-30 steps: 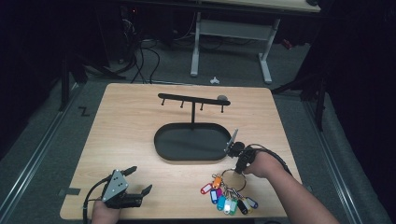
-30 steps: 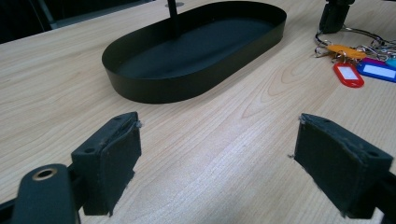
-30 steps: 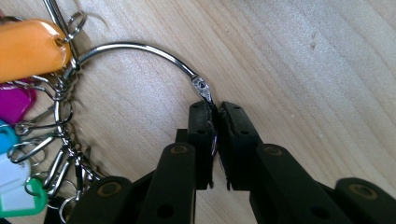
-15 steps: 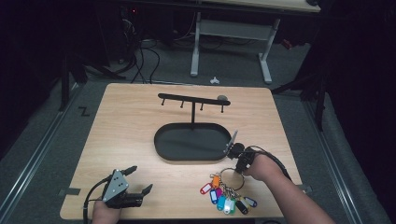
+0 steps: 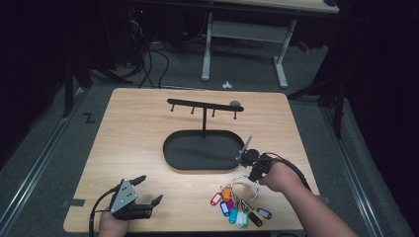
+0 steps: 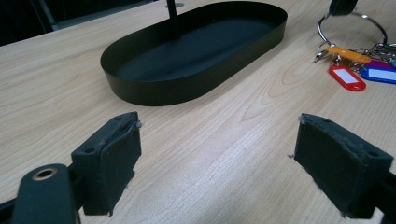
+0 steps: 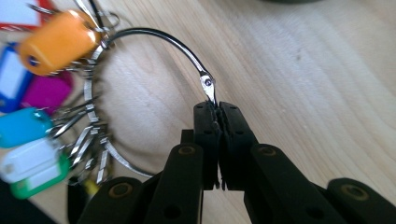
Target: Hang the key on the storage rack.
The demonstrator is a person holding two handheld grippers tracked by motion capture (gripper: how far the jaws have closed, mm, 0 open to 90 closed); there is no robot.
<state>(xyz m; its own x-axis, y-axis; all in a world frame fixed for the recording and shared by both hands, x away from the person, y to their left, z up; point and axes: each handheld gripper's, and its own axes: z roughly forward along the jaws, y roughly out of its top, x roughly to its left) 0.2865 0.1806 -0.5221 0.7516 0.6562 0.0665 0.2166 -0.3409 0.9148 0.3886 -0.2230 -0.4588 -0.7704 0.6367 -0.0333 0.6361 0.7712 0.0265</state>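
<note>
Right claw (image 7: 217, 109), slightly shifted, clamped on key ring (image 7: 154, 35) beside tray (image 5: 170, 160) edge.

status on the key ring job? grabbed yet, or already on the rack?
Done: the right gripper is shut on the metal key ring near its hinge. In hand: the ring and its coloured tags lie on the table; no lift is visible. Left: probably carrying it to the hook rack or the black tray. The left gripper rests open, idle.
</note>
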